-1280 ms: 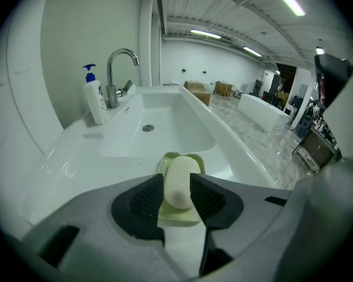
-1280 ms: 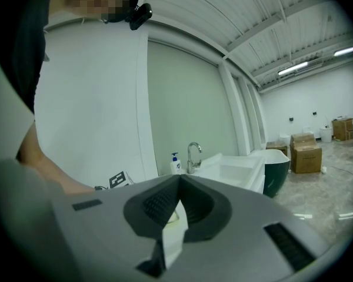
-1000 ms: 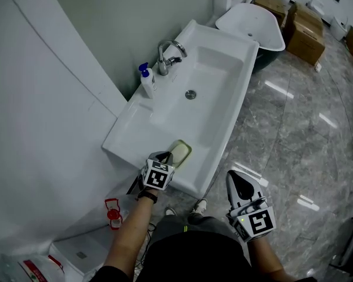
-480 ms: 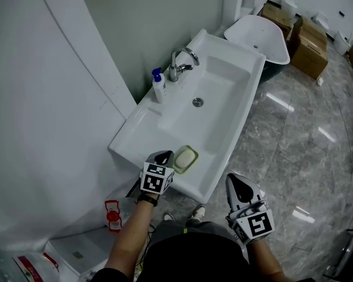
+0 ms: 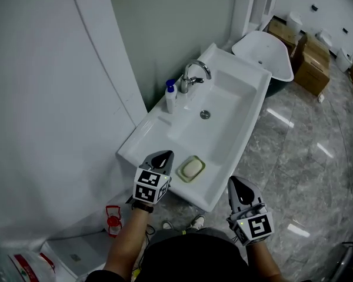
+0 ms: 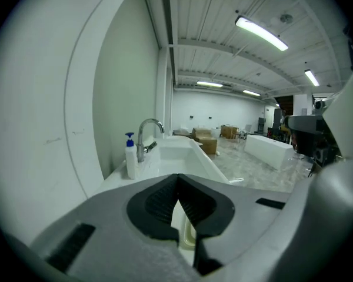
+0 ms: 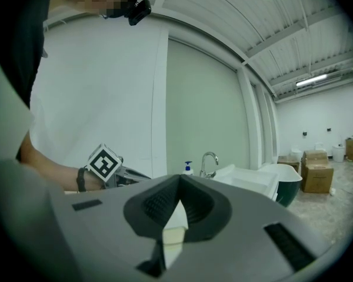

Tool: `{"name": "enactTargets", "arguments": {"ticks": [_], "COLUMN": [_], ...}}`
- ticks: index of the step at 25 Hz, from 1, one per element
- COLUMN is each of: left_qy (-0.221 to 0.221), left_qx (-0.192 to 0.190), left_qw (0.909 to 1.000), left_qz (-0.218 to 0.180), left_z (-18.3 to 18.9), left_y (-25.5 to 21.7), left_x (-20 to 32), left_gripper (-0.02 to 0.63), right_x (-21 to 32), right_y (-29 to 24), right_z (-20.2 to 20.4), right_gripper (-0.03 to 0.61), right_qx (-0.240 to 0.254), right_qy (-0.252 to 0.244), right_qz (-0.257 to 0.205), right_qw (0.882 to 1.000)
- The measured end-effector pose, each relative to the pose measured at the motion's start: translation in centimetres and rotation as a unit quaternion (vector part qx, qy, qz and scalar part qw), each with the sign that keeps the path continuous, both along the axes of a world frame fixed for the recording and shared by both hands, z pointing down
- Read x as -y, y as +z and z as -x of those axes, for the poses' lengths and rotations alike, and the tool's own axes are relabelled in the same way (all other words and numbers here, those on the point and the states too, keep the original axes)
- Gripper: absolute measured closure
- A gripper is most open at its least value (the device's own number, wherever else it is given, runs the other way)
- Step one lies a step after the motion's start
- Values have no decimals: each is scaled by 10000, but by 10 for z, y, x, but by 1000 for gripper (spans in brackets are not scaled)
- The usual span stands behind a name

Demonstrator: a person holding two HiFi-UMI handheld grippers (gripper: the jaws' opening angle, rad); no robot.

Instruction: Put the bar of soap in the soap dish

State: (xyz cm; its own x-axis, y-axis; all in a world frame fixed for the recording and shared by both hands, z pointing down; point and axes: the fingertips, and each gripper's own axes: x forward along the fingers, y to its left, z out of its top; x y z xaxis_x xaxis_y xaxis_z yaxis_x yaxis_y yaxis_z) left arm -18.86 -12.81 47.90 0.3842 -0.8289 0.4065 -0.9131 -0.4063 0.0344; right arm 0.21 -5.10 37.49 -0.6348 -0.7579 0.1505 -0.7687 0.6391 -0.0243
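Note:
The pale bar of soap point(image 5: 192, 168) lies in the green soap dish point(image 5: 181, 175) on the near rim of the white sink point(image 5: 223, 98). My left gripper point(image 5: 163, 155) hovers just left of the dish, above the sink's near corner, shut and empty. In the left gripper view a sliver of the dish point(image 6: 190, 237) shows below the closed jaws. My right gripper point(image 5: 240, 184) hangs off the sink's front edge over the floor, its jaws together with nothing between them.
A chrome faucet point(image 5: 195, 72) and a blue-topped pump bottle point(image 5: 171, 96) stand at the sink's back left, by the wall. A drain point(image 5: 205, 114) sits mid-basin. Beyond are a white tub point(image 5: 265, 51) and cardboard boxes point(image 5: 309, 63). A red object point(image 5: 112, 219) lies on the floor.
My left gripper has lifted up and drawn back from the dish with its jaws shut, while the soap stays in the dish. The right gripper has shifted only a little.

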Motion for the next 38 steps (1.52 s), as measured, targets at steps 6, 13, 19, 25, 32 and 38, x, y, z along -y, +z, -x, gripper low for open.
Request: {"name": "enactTargets", "arguments": {"ticks": [6, 13, 19, 25, 32, 38], "left_qy": [-96, -188, -282, -379, -674, -961], "left_qx": [-44, -242, -343, -545, -373, -351], "left_qw": [9985, 9917, 9854, 9772, 9689, 9642], "left_qz": [-545, -1249, -1643, -2015, -2352, -2447], "left_z": [24, 43, 60, 73, 94, 107], "left_y": [-48, -103, -131, -164, -188, -181], "left_x": [-7, -26, -50, -68, -92, -119], "left_gripper": [594, 594, 594, 594, 594, 594], "right_x": [10, 18, 31, 43, 44, 40], "right_y": [-14, -27, -37, -42, -45, -47], "right_z": [10, 14, -4, -22, -29, -19], "right_gripper": [568, 568, 568, 568, 568, 568], "right_qx": [-7, -42, -113, -120, -155, -133], "right_qy": [54, 224, 563, 908, 1015, 975], "right_qz": [-258, -340, -496, -575, -660, -489], "right_qw": [9997, 9992, 9971, 9941, 9925, 9939]}}
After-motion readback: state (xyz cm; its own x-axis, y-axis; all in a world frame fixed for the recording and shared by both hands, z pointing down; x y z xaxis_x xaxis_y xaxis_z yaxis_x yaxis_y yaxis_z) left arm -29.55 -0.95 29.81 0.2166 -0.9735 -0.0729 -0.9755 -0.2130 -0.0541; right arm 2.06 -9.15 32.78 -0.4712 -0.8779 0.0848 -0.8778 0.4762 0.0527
